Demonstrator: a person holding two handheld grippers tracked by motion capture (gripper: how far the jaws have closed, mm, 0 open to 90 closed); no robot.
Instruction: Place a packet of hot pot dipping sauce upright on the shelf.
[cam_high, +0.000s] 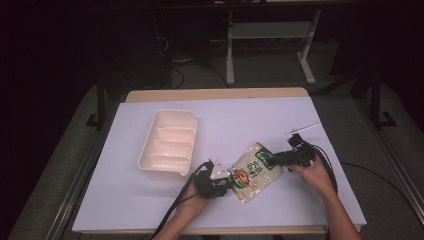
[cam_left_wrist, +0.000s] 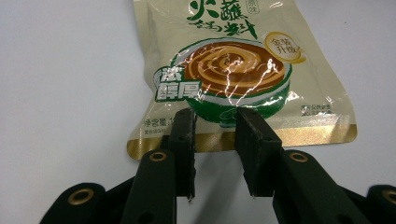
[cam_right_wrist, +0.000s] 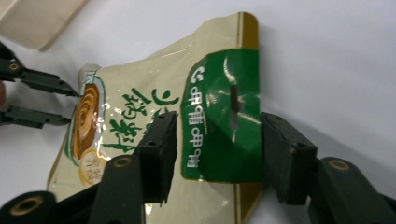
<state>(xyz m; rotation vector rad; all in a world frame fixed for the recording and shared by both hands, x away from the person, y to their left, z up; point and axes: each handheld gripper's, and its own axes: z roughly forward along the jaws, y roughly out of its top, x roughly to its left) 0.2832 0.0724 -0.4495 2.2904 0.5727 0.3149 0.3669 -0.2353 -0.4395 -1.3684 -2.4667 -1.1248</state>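
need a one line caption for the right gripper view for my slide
Right claw straddles the green header end of a sauce pouch on the white table, left claw at its far end.

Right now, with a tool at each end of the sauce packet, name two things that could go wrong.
1. The left tool pinches only the packet's gold bottom seam, so the glossy film could slip free if lifted.
2. The right tool straddles the green top flap without clearly pressing it; closing there could crumple or tear it at the hang slot.

High view above table (cam_high: 150, 210) looking forward-down, 2 gripper views close over the shared sauce pouch (cam_high: 254, 172)
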